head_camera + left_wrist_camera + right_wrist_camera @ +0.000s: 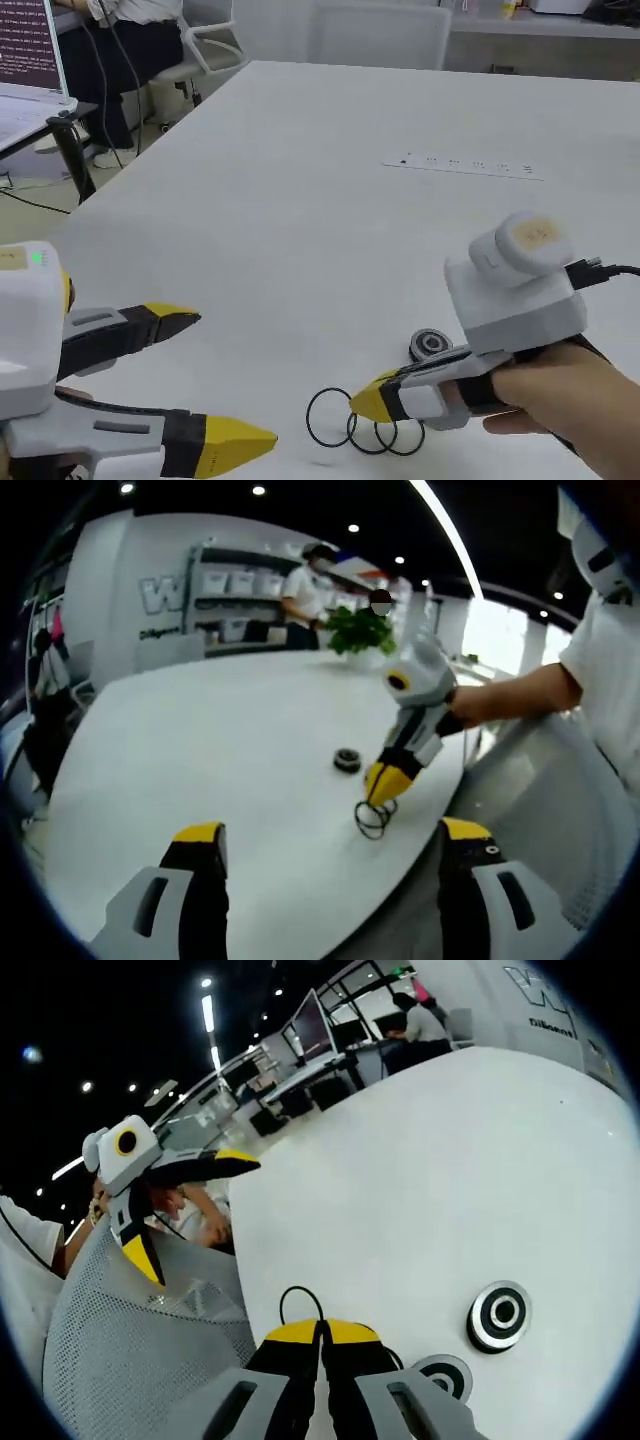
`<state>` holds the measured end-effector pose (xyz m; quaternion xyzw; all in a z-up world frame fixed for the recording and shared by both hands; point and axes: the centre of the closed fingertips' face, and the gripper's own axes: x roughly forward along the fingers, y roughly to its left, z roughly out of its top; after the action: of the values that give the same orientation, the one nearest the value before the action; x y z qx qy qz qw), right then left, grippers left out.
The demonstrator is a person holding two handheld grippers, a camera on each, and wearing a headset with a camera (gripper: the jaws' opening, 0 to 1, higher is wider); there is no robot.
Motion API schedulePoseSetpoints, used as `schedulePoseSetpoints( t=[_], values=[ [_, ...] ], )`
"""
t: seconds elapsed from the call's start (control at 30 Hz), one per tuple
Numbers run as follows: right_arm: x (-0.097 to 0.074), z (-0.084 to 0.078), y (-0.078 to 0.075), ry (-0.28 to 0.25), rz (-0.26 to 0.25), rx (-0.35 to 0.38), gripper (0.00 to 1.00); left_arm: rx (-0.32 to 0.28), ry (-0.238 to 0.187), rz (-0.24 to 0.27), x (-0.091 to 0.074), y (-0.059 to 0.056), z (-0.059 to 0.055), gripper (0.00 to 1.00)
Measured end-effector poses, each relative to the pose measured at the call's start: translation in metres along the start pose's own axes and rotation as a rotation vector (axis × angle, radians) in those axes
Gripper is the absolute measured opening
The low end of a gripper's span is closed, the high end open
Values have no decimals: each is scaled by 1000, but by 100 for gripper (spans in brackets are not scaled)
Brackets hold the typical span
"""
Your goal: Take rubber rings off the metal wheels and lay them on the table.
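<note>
**Right claw closed at the rings, left claw gaping beside them**

The right claw [366, 402] is sitting low on the white surface [300, 200], held by a hand [560, 395]; its two yellow-tipped jaws are pressing flat together with no gap between them. The tip is resting right at a small cluster of black rubber rings [368, 428], which are lying flat and overlapping one another near the surface's near edge; in the right gripper view one ring is looping out just ahead of the closed jaws, but whether it is pinched between them I cannot tell.

A metal wheel [430, 345] is lying flat just behind the right claw, close to the rings but apart from them. The right gripper view is showing two wheels side by side to the right of the jaws, the farther wheel [500, 1315] and the nearer wheel [441, 1375], each with a dark band around a bright hub.

The left claw [232, 378] is hovering to the left of the rings, well apart from them; its jaws are standing wide and are gripping nothing. In the left gripper view it is pointing across the surface at the right claw and the rings.

A white strip [465, 167] is lying farther back on the surface.
</note>
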<state>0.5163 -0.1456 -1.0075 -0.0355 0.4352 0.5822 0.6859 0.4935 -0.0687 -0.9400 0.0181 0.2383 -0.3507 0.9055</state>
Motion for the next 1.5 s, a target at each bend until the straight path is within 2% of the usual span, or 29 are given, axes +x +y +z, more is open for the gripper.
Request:
schedulePoseSetpoints(
  t=[0.4,0.83,1.27,1.5],
  values=[
    [3,-12,-7,50,-36,9,0,13,25,9,-1,3,-4,87],
    [3,-10,-9,25,-41,24,0,26,41,9,0,2,-6,86],
    [1,-4,-9,6,-54,-14,4,39,64,0,2,0,-10,85],
    [2,-6,-7,22,-42,-21,5,44,70,-1,2,0,-11,85]
  ],
)
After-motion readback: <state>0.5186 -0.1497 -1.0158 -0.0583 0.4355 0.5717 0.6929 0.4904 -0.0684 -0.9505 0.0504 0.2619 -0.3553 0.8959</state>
